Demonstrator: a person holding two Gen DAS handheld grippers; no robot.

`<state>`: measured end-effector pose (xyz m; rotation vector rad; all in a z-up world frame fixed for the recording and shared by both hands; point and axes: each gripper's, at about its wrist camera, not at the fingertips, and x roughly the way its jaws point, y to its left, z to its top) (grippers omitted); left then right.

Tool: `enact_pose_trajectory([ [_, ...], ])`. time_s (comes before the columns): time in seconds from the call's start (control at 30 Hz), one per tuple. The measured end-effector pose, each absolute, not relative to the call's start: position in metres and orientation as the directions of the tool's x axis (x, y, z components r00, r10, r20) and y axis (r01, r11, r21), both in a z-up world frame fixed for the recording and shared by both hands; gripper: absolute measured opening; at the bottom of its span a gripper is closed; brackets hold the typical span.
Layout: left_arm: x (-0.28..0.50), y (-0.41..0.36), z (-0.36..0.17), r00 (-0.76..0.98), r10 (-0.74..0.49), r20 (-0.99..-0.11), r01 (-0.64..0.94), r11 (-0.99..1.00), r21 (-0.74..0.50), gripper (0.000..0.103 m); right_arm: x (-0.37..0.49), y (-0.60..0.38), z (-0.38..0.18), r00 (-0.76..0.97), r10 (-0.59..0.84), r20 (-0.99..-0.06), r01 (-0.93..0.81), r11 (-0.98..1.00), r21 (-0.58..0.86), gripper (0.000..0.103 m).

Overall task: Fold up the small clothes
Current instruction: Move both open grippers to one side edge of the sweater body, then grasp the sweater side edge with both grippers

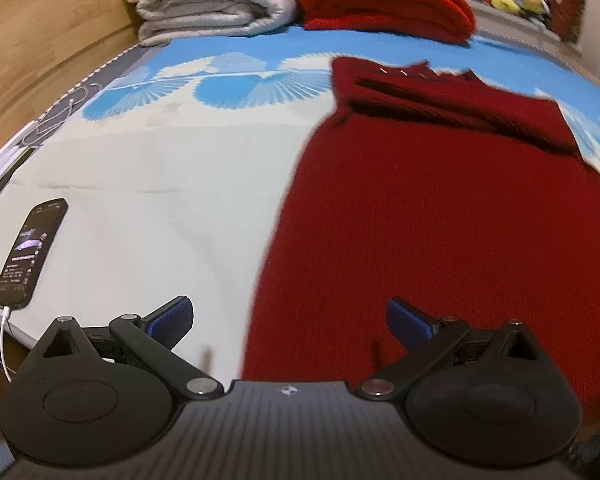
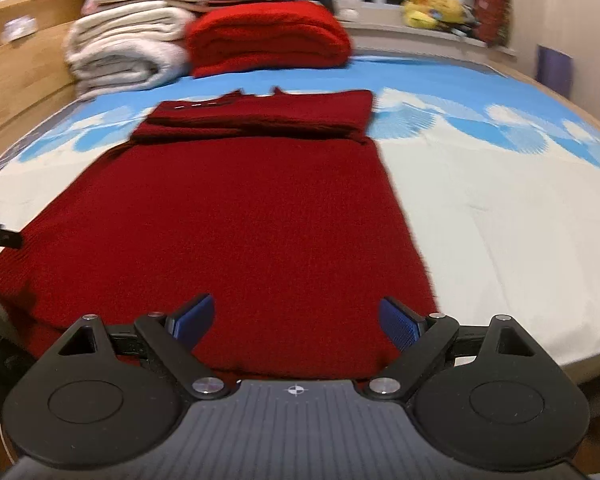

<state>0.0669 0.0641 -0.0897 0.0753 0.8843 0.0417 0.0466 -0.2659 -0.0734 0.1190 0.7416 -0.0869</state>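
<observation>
Dark red knit sweater (image 2: 236, 216) spread flat on the bed (image 2: 500, 216), lengthwise from the near edge toward the far end, ribbed weave visible, sleeves folded in across the upper part as a thick band below the collar. Collar end farthest away, with a few small pale marks beside it. Hem at the near edge, right under the right gripper (image 2: 296, 320); long sides roughly straight, narrowing toward the top.

Left gripper (image 1: 290, 320) spread wide, blue textured pads (image 1: 172, 320) well apart, empty, hovering over the near edge of the bed where the sweater's (image 1: 440, 240) left side meets the sheet. Right gripper equally wide apart, blue pads (image 2: 400, 320) holding nothing, straddling the hem near its right corner.

Sheet (image 1: 160, 160) smooth, pale cream, with a band of blue fan-shaped prints toward the far end. At the far end, a folded bright red blanket (image 2: 268, 40), fuzzy and thick, beside a stack of cream blankets (image 2: 124, 60), soft and rolled at the edges. Black phone (image 1: 30, 252), screen lit, near the left near corner of the bed, white cable (image 1: 5, 344) plugged in and trailing off the edge. Wooden frame (image 1: 40, 20) along the left side. Yellow plush shapes (image 2: 432, 8) on a ledge behind the bed, blurred.
</observation>
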Motion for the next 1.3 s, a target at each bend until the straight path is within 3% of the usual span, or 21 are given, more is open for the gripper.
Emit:
enact_pose_trajectory([
  [0.17, 0.095, 0.09, -0.087, 0.598, 0.05, -0.8, -0.027, 0.999, 0.041, 0.103, 0.061, -0.307, -0.081, 0.677, -0.127, -0.725, 0.333, 0.931, 0.147, 0.09],
  [0.33, 0.115, 0.09, -0.105, 0.533, 0.098, -0.84, 0.003, 0.993, 0.118, 0.103, 0.073, -0.346, -0.088, 0.634, -0.173, -0.754, 0.483, 0.849, 0.212, 0.09],
  [0.57, 0.123, 0.082, -0.126, 0.475, 0.122, -0.871, 0.043, 0.986, 0.162, 0.103, 0.105, -0.371, -0.11, 0.559, -0.195, -0.806, 0.516, 0.842, 0.154, 0.088],
  [0.73, 0.12, 0.075, -0.13, 0.471, 0.078, -0.879, 0.074, 0.989, 0.128, 0.102, 0.112, -0.37, -0.122, 0.545, -0.179, -0.819, 0.469, 0.875, 0.121, 0.087],
  [0.9, 0.116, 0.082, -0.127, 0.464, -0.099, -0.88, 0.116, 0.992, -0.05, 0.051, 0.099, -0.346, -0.125, 0.595, -0.106, -0.797, 0.341, 0.931, 0.131, 0.087],
  [0.93, 0.115, 0.084, -0.126, 0.466, -0.108, -0.878, 0.112, 0.992, -0.063, 0.044, 0.095, -0.341, -0.126, 0.6, -0.1, -0.794, 0.306, 0.946, 0.112, 0.079],
  [0.97, 0.114, 0.085, -0.126, 0.465, -0.125, -0.877, 0.119, 0.99, -0.078, 0.028, 0.091, -0.337, -0.125, 0.611, -0.089, -0.787, 0.273, 0.957, 0.103, 0.062],
  [1.0, 0.114, 0.087, -0.124, 0.46, -0.158, -0.874, 0.123, 0.986, -0.113, 0.022, 0.088, -0.336, -0.123, 0.624, -0.069, -0.778, 0.249, 0.962, 0.115, 0.051],
  [1.03, 0.112, 0.091, -0.123, 0.461, -0.179, -0.869, 0.113, 0.983, -0.142, 0.021, 0.086, -0.337, -0.121, 0.639, -0.032, -0.769, 0.227, 0.963, 0.148, 0.027],
  [1.07, 0.11, 0.093, -0.121, 0.46, -0.191, -0.867, 0.105, 0.981, -0.161, 0.02, 0.083, -0.341, -0.12, 0.65, 0.007, -0.76, 0.222, 0.954, 0.199, 0.022],
  [1.3, 0.058, 0.105, -0.086, 0.51, -0.316, -0.8, 0.171, 0.949, -0.266, 0.017, 0.051, -0.352, -0.088, 0.726, 0.067, -0.685, 0.258, 0.896, 0.361, 0.018],
])
